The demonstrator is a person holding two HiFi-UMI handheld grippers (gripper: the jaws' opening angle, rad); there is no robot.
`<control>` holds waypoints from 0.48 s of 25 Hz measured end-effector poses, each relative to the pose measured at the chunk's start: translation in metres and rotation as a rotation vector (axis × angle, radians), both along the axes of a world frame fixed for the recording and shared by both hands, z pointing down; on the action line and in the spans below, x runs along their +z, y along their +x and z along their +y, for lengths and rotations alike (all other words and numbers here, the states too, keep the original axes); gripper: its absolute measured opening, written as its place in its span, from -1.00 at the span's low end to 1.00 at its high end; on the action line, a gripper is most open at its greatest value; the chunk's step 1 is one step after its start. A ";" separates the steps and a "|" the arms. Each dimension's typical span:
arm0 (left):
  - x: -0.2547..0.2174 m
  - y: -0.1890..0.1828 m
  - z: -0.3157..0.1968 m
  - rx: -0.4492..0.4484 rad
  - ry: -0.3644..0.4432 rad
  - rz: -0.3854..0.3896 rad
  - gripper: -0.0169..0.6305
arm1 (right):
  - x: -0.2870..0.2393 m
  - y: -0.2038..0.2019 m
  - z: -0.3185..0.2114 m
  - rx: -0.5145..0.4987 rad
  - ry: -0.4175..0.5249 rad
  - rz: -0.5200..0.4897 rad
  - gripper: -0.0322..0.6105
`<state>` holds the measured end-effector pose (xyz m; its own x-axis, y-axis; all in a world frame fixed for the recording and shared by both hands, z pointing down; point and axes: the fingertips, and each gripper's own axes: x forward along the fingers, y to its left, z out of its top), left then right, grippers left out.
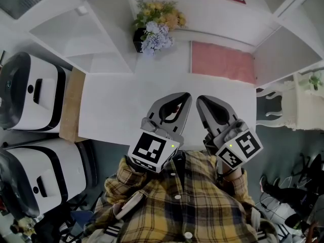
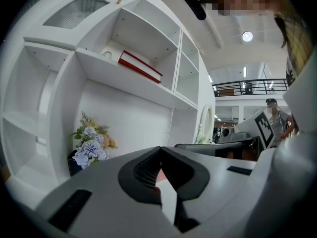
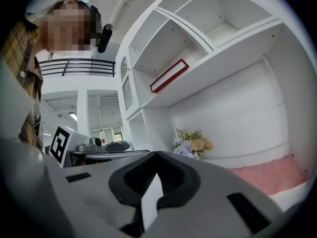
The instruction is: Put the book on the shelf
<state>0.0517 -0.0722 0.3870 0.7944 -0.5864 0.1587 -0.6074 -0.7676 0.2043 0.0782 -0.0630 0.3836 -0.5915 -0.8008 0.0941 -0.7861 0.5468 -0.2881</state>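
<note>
Two grippers sit side by side low over the white surface (image 1: pixel 116 105), close to the person's plaid shirt (image 1: pixel 187 201), tips angled twd each other and nearly meeting. Left gripper (image 1: pixel 185 96) has its jaws fully closed w/ nothing between them. Its own view shows the dark pads (image 2: pixel 143 175) pressed together and only a thin sliver of background showing thru. Right gripper (image 1: pixel 201 99) is the same: jaws closed tight, empty, w/ the pads (image 3: pixel 171 175) meeting in front of its camera.

Book (image 2: pixel 140 66), red cover w/ white page edges, lies flat on the shelf (image 2: pixel 124 81) in an upper compartment of the white unit, well apart from both grippers. In the right gripper view the book (image 3: pixel 169 76) shows as a red-edged slab on that same board, above the open back panel.

Below the shelf, at the back of the surface, stands a bunch of pale blue, yellow and peach flowers (image 1: pixel 154 27) in a dark vase (image 1: pixel 138 39). A pink cloth (image 1: pixel 221 62) lies to the right of the flowers, apart from them. Two white-and-black machines (image 1: pixel 30 92) stand off the surface's left edge.
</note>
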 end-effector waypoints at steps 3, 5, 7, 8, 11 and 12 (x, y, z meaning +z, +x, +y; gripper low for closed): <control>0.001 0.001 0.002 0.002 -0.002 0.000 -0.89 | 0.001 -0.001 0.001 -0.001 -0.003 -0.002 -0.85; 0.002 0.000 0.003 0.002 -0.003 -0.001 -0.89 | 0.002 -0.002 0.001 -0.005 -0.005 -0.003 -0.85; 0.002 0.000 0.003 0.002 -0.004 -0.003 -0.89 | 0.002 -0.003 0.002 -0.008 -0.007 -0.003 -0.85; 0.002 -0.001 0.003 0.001 -0.004 -0.003 -0.89 | 0.002 -0.004 0.002 -0.009 -0.009 -0.004 -0.85; 0.000 -0.002 0.004 -0.004 -0.003 -0.004 -0.89 | 0.004 -0.005 0.003 -0.013 -0.020 -0.008 -0.85; 0.000 -0.002 0.004 -0.004 -0.003 -0.004 -0.89 | 0.005 -0.006 0.003 -0.016 -0.024 -0.009 -0.85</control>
